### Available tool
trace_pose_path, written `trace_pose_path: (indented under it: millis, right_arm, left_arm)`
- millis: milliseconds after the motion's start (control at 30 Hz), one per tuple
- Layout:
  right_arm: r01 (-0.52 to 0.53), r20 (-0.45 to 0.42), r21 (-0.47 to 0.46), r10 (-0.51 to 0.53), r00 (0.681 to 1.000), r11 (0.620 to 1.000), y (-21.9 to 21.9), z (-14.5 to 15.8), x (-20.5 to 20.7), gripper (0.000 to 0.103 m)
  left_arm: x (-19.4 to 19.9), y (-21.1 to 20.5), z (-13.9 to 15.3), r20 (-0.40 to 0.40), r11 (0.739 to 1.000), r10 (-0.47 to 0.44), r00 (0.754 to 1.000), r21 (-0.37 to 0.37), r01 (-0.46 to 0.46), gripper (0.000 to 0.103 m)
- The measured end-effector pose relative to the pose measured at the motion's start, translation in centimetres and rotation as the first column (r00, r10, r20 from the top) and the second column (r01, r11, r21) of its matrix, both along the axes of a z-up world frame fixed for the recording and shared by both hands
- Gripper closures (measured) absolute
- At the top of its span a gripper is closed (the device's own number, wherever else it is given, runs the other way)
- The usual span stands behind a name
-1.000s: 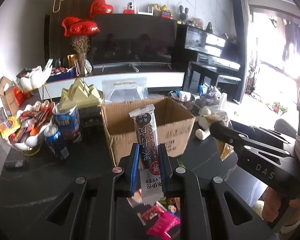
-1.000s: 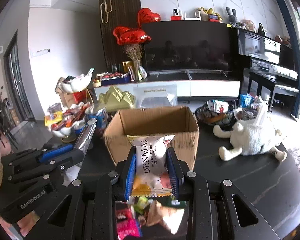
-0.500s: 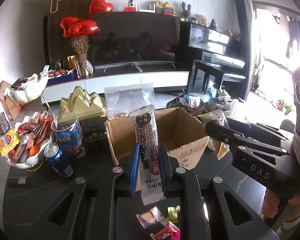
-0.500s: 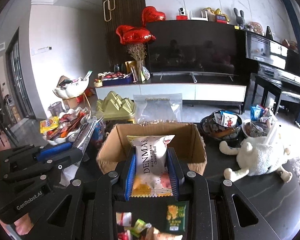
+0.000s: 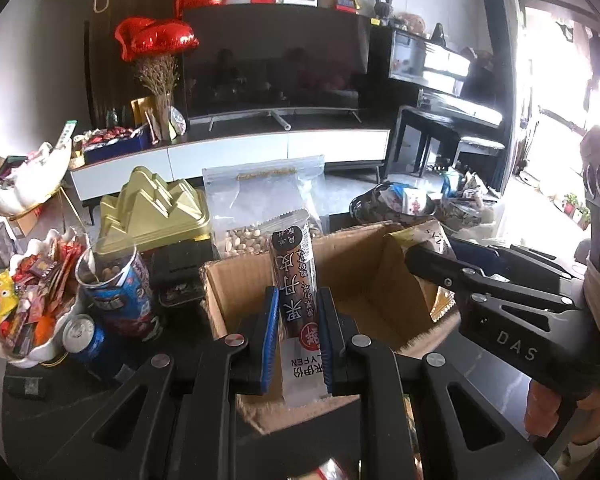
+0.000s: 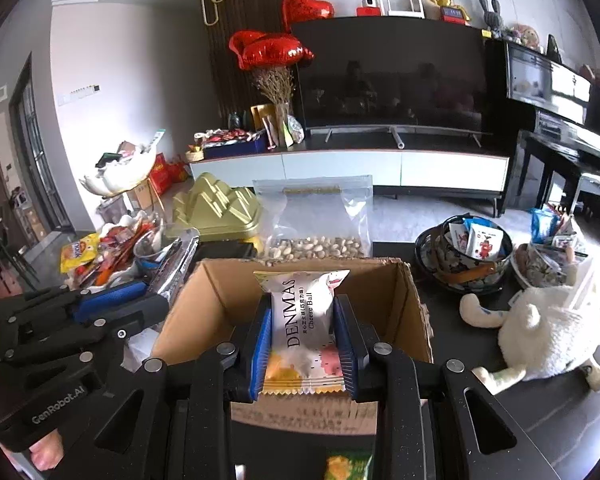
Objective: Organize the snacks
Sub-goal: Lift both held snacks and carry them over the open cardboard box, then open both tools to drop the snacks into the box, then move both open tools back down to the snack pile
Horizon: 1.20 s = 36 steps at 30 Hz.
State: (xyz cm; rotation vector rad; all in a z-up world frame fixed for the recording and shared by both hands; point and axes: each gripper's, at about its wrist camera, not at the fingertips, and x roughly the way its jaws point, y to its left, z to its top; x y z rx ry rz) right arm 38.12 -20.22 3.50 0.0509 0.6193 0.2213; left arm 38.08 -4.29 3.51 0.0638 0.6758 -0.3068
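Your left gripper (image 5: pixel 296 328) is clamping a dark bar (image 5: pixel 294 280) upright between its fingers, over the box (image 6: pixel 412 312). Your right gripper (image 6: pixel 303 340) is pinching a cheese-ball pack (image 6: pixel 304 320) above the same box. The box floor is lying mostly hidden.

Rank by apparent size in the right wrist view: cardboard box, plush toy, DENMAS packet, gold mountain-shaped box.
1. cardboard box
2. plush toy
3. DENMAS packet and gold mountain-shaped box look alike in size; the packet sits nearest the camera, so this is unsure.
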Motion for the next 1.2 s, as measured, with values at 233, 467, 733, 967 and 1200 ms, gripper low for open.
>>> trace_pose_path:
  millis: [233,467,733,967,1200]
  right_arm:
    - [0.094,0.009,-0.031,-0.094,0.996,0.995,-1.0,-1.1,1.6,0.034]
    - [0.101,0.012,-0.044,-0.100,0.995,0.994,-1.4,-1.0,-2.1,0.034]
    - [0.096,0.048,-0.043,-0.094,0.994,0.994,-1.1,0.2,-7.7,0.034]
    - [0.085,0.072,-0.039,-0.082,0.994,0.996,-0.5,0.6,-12.4,0.034]
    - [0.082,0.072,-0.031,-0.079,0.994,0.996,0.0,-0.1,-16.3,0.034]
  left_arm:
    - [1.3,0.3,-0.9,-0.008,0.998,0.059,0.998,0.008,-0.059,0.051]
    - [-2.5,0.4,-0.4,0.015,0.998,0.055,0.998,0.007,-0.055,0.049]
    - [-8.2,0.9,1.3,0.077,0.998,0.055,0.995,0.007,-0.056,0.041]
    - [-12.8,1.2,2.0,0.103,0.999,0.032,0.994,0.006,-0.033,0.041]
    - [-16.8,1.7,1.0,0.090,1.000,0.006,0.996,0.001,-0.006,0.041]
